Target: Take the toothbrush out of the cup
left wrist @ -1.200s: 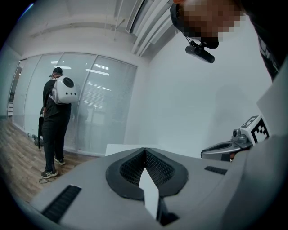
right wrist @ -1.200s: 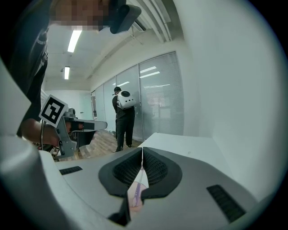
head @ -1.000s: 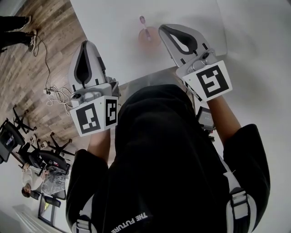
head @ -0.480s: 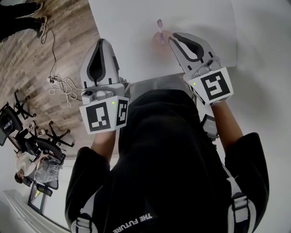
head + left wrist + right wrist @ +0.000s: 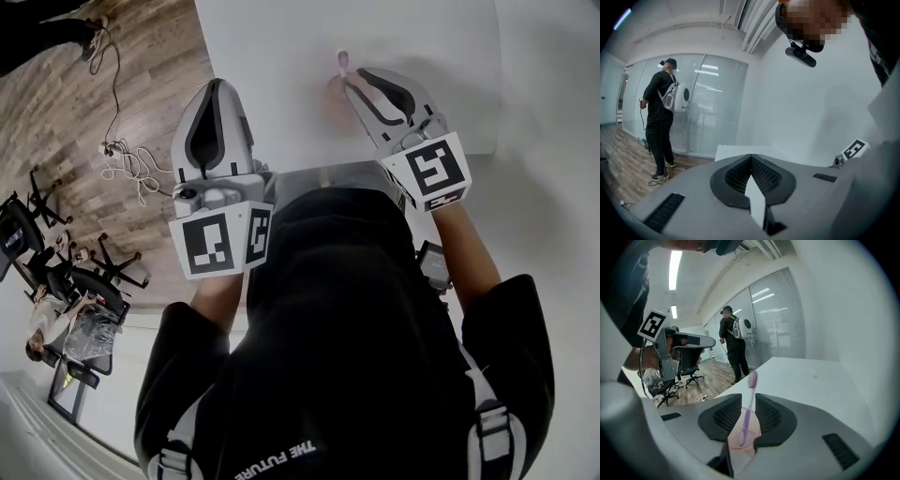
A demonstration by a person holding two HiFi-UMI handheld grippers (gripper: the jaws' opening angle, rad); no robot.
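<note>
The left gripper hangs over the left edge of the bench, its jaws clenched together with nothing between them. At its 2 o'clock in the head view, the pink cup stands on the bench with the purple toothbrush standing in it, bristles up. The right gripper is at the cup's 3 o'clock, jaws released and slightly parted, with the cup and toothbrush showing in the gap.
</note>
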